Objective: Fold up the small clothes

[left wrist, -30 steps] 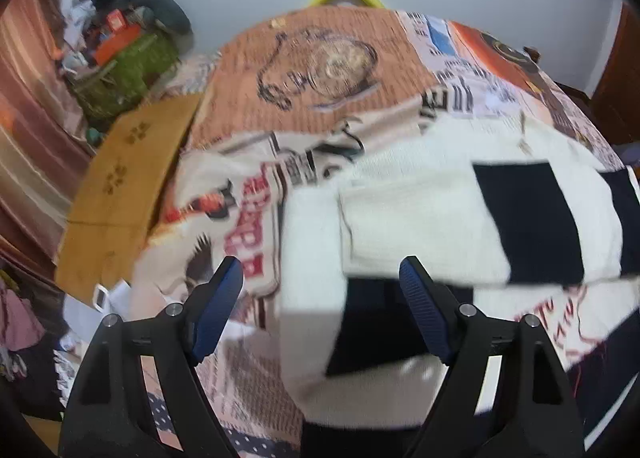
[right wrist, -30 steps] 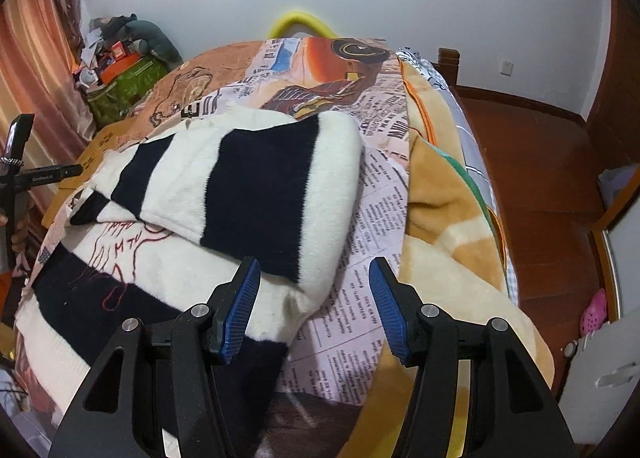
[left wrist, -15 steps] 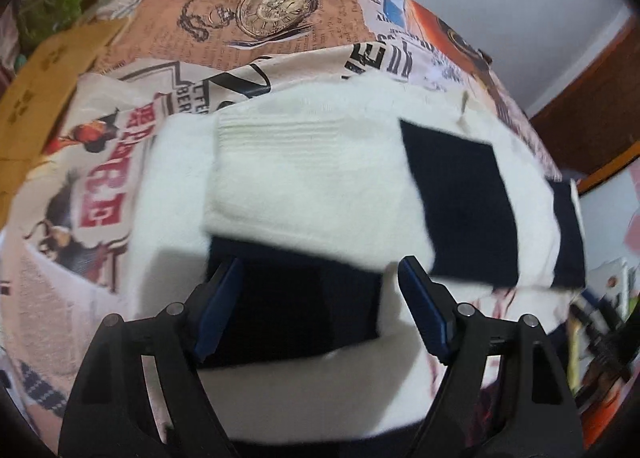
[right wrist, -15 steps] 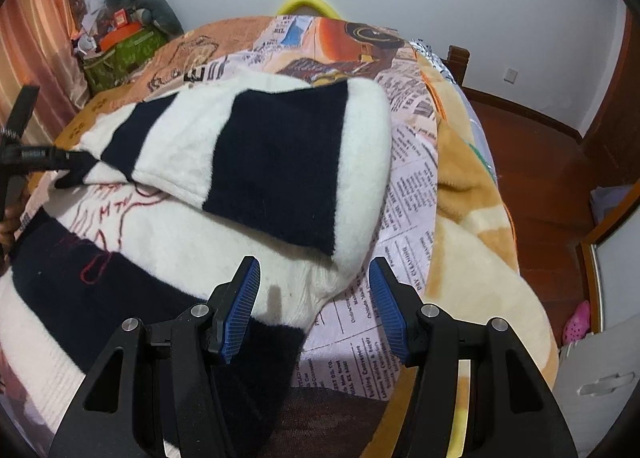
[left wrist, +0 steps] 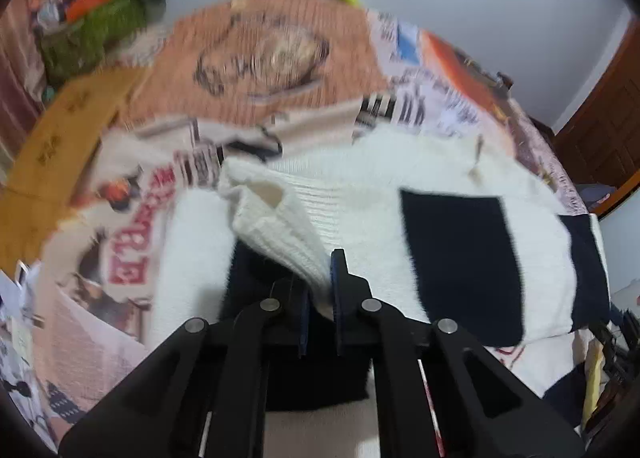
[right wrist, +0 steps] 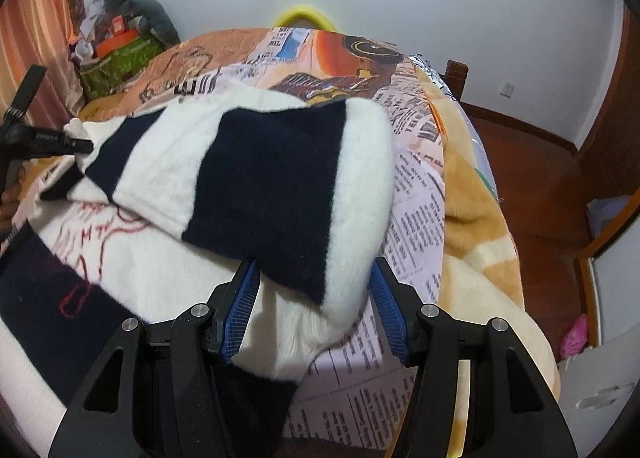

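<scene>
On the bed: white-and-navy striped knit sweater (right wrist: 256, 186) is lying on the newspaper-print blanket (right wrist: 416, 194).
Left hand-held gripper (left wrist: 320, 298): clamping the sweater's ribbed white cuff (left wrist: 280, 226), apparently lifting it.
Right hand-held gripper (right wrist: 312, 310): gaping wide, straddling the folded sleeve's edge.

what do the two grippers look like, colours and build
Both are matte black plastic linkages with silver round pivot bolts. The right gripper has bright blue ribbed finger pads. The left gripper has darker blue pads. No cables or sleeves show.
</scene>
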Tool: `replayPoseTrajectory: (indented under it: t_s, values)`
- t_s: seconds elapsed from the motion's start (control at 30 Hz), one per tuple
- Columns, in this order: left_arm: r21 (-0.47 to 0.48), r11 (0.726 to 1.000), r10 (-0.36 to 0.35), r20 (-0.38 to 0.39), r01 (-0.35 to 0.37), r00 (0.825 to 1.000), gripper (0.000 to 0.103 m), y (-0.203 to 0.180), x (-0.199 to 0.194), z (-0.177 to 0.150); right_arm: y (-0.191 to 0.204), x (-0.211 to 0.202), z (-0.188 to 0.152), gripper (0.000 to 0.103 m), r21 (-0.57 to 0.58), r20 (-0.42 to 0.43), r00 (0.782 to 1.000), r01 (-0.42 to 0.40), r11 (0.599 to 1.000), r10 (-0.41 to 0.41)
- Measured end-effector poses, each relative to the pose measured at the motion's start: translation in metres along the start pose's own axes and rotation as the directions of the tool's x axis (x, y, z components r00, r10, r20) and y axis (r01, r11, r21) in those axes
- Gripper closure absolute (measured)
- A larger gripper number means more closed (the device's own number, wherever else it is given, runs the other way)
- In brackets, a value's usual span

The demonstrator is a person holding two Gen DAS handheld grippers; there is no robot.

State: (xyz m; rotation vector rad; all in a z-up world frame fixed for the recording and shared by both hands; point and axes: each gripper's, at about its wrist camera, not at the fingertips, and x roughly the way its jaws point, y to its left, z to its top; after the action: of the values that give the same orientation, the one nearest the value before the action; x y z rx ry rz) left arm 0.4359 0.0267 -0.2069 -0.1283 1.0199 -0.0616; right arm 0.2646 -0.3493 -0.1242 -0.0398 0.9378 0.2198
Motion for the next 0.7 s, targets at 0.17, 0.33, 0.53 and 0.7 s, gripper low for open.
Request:
replayPoseTrajectory:
  t_s: [0.17,0.33,0.53,0.7]
  values:
    - [0.013,1.0,-0.002,0.112,0.001,0.994,0.095,0.005,-0.053,0.004,-0.002,-0.011,0.01,0.05,0.018,0.035,0.999,-0.034,0.999,0.033]
    - [0.026,0.999,0.038,0.139,-0.042,0.99,0.095,0.024,-0.07,-0.002,0.005,-0.017,0.013,0.05,0.035,0.043,0.993,-0.11,0.993,0.108]
    - [-0.015,0.998,0.055,-0.013,-0.055,0.998,0.094,0.056,-0.03,-0.034,0.018,-0.013,0.011,0.05,0.02,-0.002,0.988,-0.153,0.988,0.153]
    - [-0.045,0.999,0.022,-0.088,-0.026,0.996,0.076,0.074,-0.019,-0.057,0.023,-0.02,0.014,0.05,0.011,-0.008,0.987,-0.161,0.987,0.161]
